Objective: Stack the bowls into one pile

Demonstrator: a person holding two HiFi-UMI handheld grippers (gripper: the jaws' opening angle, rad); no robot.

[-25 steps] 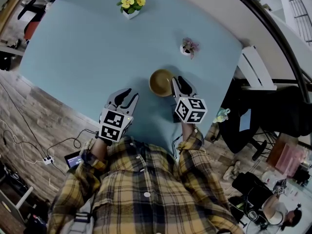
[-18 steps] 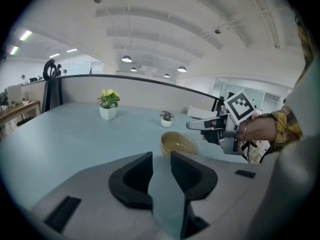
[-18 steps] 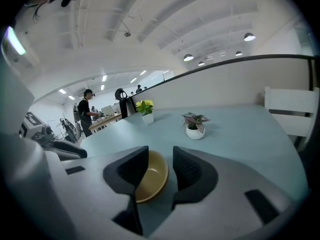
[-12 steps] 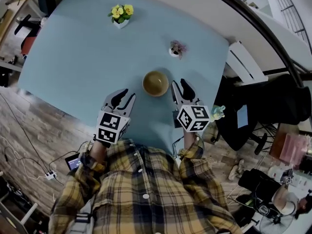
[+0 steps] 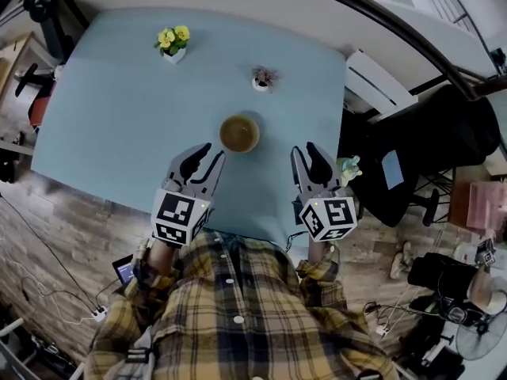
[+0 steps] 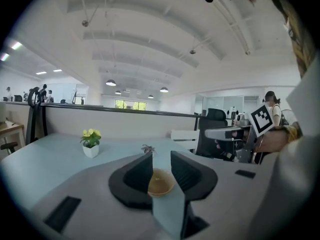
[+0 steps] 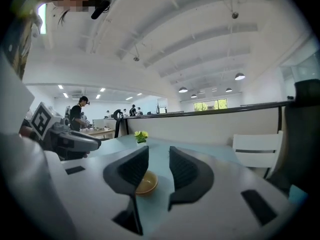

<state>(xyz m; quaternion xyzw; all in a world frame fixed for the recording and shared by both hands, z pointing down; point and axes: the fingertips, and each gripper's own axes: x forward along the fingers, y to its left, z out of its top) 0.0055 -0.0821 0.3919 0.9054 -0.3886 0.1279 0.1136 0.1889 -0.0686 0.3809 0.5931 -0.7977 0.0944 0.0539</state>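
A brown bowl (image 5: 239,133) stands alone on the light blue table (image 5: 119,117); I cannot tell whether others are nested in it. My left gripper (image 5: 212,150) hovers near the front edge, to the bowl's lower left and apart from it, open and empty. My right gripper (image 5: 306,149) hangs to the bowl's right by the table's right edge, open too, with nothing between its fingers. In the left gripper view the bowl (image 6: 161,183) shows through the gap of the left gripper (image 6: 161,154), well ahead. In the right gripper view the bowl (image 7: 146,183) sits behind the left finger of the right gripper (image 7: 159,149).
A white pot of yellow flowers (image 5: 173,42) stands at the table's far left. A small potted plant (image 5: 261,79) sits just beyond the bowl. A black office chair (image 5: 412,153) and a white bench (image 5: 372,74) stand off the right edge. Cables lie on the wooden floor at the left.
Both grippers have risen and drawn back toward me. The right gripper, which was at the bowl's right rim, has let it go and now stands well clear. The bowl stays put.
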